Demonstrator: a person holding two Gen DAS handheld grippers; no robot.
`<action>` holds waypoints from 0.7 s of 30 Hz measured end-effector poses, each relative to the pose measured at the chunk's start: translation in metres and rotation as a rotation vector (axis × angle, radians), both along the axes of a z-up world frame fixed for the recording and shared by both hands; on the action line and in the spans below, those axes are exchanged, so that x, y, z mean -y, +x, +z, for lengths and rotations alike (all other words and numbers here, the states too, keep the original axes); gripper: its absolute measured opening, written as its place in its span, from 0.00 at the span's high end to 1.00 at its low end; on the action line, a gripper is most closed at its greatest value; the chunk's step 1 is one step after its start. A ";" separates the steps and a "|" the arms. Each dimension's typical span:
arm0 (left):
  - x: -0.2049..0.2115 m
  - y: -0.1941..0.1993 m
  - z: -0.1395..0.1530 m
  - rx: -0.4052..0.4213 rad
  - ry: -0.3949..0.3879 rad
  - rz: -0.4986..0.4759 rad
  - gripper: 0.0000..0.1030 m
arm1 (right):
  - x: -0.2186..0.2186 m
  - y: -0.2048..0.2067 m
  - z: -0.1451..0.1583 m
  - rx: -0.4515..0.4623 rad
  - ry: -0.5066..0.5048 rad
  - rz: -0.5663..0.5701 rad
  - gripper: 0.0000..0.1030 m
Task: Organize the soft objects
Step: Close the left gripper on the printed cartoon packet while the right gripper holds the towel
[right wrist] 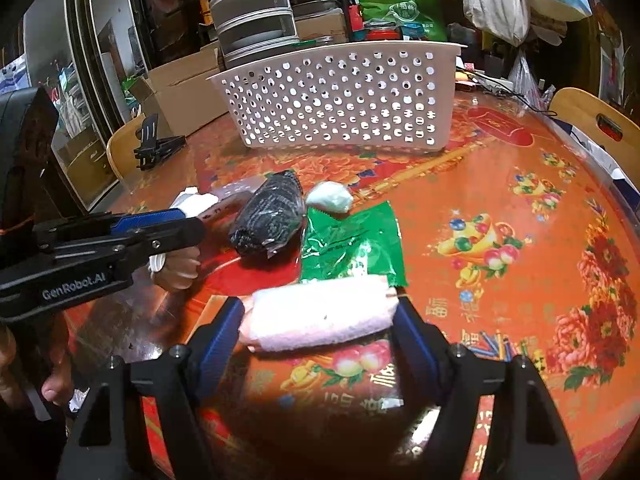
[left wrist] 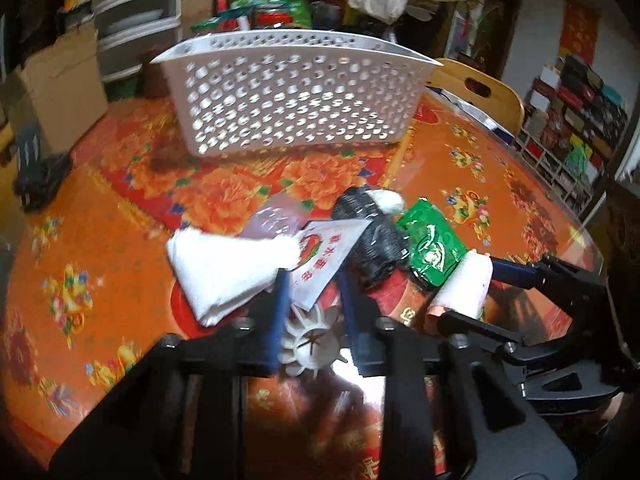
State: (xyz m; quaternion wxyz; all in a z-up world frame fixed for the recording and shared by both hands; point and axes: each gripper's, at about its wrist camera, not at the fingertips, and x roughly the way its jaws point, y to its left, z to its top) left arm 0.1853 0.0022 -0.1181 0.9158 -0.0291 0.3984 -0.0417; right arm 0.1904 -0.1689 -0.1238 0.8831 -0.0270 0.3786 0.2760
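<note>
While both my grippers point down at the table (right wrist: 500,208), each has something soft at its tips. My right gripper (right wrist: 320,314) straddles a rolled pink towel (right wrist: 320,316): the roll lies crosswise between the blue fingers (right wrist: 222,334), one end against each, so these jaws are clamped on it at a wide spread. From the left wrist view the same towel (left wrist: 464,284) shows end-on between the right gripper's (left wrist: 470,282) fingers.

My left gripper (left wrist: 310,280) has its jaws drawn narrow. A white printed packet (left wrist: 328,256) pokes its corner down between the fingers (left wrist: 280,296), and a white cloth (left wrist: 228,268) lies against the outer side of the left finger. Whether the pads actually pinch the packet I cannot tell (the picture is smeared just there). A white spoked plastic piece (left wrist: 310,340) sits below, between the finger roots.

Just beyond the packet lies a black netted bundle (right wrist: 268,216), with a pale wad (right wrist: 330,197) at its far end. A green foil pouch (right wrist: 352,240) lies beside the bundle, its near edge touching the pink towel.

Farther back a white perforated basket (right wrist: 340,96) stands on the table, well apart from both jaws. From the right wrist view, my left gripper (right wrist: 200,224) reaches in from the left, towards the bundle.
</note>
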 end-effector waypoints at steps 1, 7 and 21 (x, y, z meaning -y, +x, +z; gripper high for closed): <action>0.003 0.002 0.000 0.002 0.020 -0.006 0.80 | 0.000 0.000 0.000 -0.001 0.002 -0.001 0.27; 0.008 0.011 -0.002 0.000 0.070 0.001 0.89 | 0.003 -0.001 -0.001 -0.003 0.015 0.002 0.27; 0.007 0.007 0.017 0.064 0.067 -0.007 1.00 | 0.020 -0.001 0.007 0.009 0.082 -0.016 0.29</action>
